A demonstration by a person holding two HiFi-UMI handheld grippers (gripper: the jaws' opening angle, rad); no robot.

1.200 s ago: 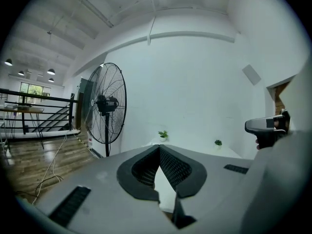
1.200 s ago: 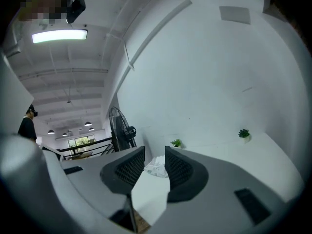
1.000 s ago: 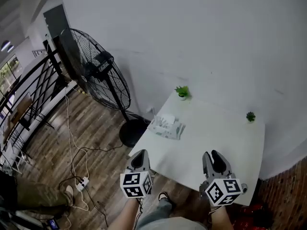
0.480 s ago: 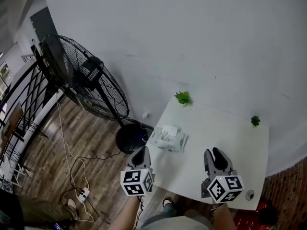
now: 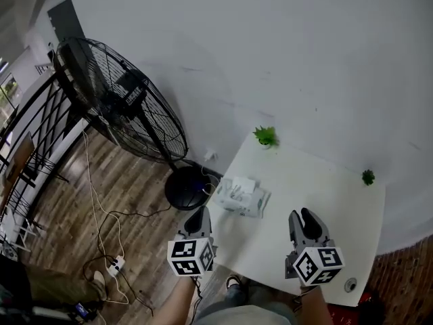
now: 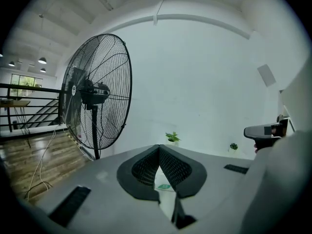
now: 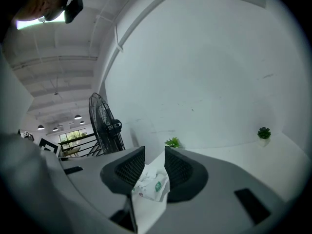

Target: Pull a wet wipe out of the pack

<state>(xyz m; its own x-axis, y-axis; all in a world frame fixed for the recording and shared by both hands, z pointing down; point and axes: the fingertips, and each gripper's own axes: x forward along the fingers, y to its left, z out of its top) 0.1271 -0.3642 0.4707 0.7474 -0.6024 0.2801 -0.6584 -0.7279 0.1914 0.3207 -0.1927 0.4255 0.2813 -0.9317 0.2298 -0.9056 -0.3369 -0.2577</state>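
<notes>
The wet wipe pack (image 5: 242, 196) is white with green print and lies near the left edge of the white table (image 5: 318, 195), with a wipe bunched up on its top. Both grippers hover over the table's near side, short of the pack. My left gripper (image 5: 197, 217) is at the table's near-left corner with its jaw tips touching and nothing between them. My right gripper (image 5: 305, 217) is right of the pack, jaws a little apart and empty. The pack (image 7: 148, 184) shows through the right jaws' gap, and the pack (image 6: 164, 185) peeks below the left tips.
A big black floor fan (image 5: 128, 107) stands just left of the table. Two small potted plants (image 5: 266, 135) (image 5: 368, 177) sit along the table's far edge by the wall. A small round object (image 5: 350, 285) lies at the near-right corner. Cables and a power strip (image 5: 115, 266) lie on the wood floor.
The head view has shifted, and the pack now appears lower and nearer the grippers. Both grippers keep about the same place in view, and their jaws look unchanged.
</notes>
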